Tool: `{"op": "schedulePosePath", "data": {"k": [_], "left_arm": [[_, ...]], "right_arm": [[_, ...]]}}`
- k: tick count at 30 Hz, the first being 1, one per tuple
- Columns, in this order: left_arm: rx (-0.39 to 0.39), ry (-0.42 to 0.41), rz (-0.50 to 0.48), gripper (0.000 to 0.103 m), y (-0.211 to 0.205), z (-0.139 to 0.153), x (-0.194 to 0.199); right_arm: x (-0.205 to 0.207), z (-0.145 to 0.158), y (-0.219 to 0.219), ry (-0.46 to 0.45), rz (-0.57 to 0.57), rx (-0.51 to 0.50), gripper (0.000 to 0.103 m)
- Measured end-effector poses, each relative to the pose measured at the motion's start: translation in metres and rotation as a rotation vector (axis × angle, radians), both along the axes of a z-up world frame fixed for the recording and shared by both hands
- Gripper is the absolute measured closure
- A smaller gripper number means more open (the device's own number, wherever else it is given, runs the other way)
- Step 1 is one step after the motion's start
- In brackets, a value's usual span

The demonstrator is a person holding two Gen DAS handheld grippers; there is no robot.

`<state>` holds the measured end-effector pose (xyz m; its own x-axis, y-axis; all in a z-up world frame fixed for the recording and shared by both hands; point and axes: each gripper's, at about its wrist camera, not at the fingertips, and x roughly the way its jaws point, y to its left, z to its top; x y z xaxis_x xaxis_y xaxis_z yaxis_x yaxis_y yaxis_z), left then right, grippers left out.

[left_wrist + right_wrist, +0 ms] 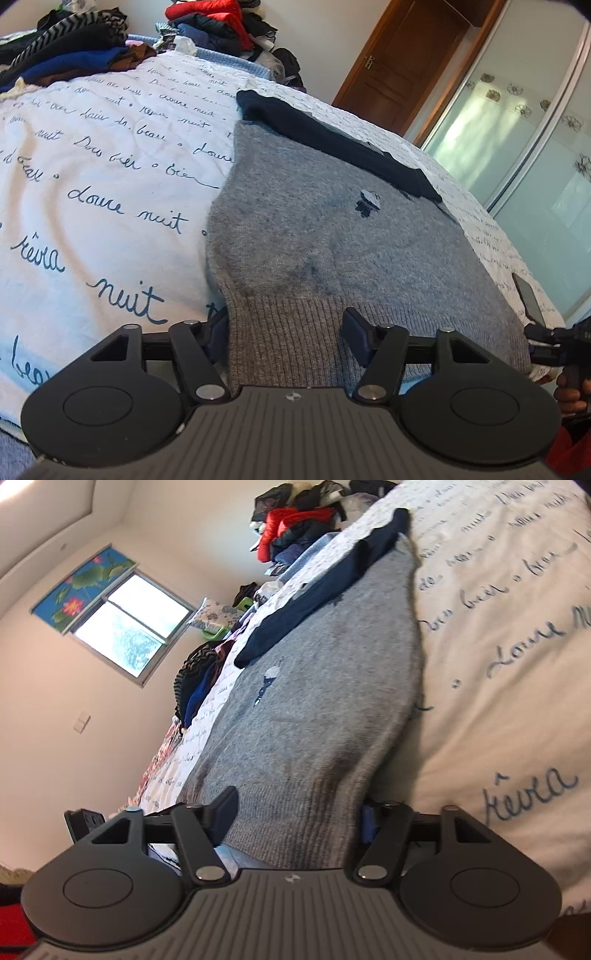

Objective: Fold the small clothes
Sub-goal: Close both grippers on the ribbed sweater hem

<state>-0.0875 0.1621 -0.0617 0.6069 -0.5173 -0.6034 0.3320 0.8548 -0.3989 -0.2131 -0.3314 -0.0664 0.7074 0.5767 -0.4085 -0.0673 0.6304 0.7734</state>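
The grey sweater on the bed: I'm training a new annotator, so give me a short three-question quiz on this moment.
1. True or false: the ribbed hem of the grey sweater lies between the fingers of both the left hand-held gripper and the right hand-held gripper.
2. What colour is the part at the sweater's far end? A) red B) dark navy C) green
3. Fill in: the bed cover is white with handwritten ____ printed on it.

Key: 1 true; 2 B, the navy collar; 3 words.
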Motion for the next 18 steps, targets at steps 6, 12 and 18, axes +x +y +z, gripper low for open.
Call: {"op": "schedulePosePath", "data": {"k": [6, 12, 18], "left_arm": [[-0.077, 0.033, 0.016, 0.048, 0.014, -0.003, 0.003], [-0.224, 0.082, 0.022, 0.048, 0.022, -0.01, 0.014], [-0.225, 0.096, 0.017, 0.061, 0.027, -0.012, 0.012]], "right_arm": [[0.001, -0.002, 0.001, 0.002, 0.024, 0.041, 0.047], [0.016, -0.005, 0.019, 0.0, 0.069, 0.066, 0.047], [0.009, -0.006, 0.009, 0.007, 0.042, 0.088, 0.051]]}}
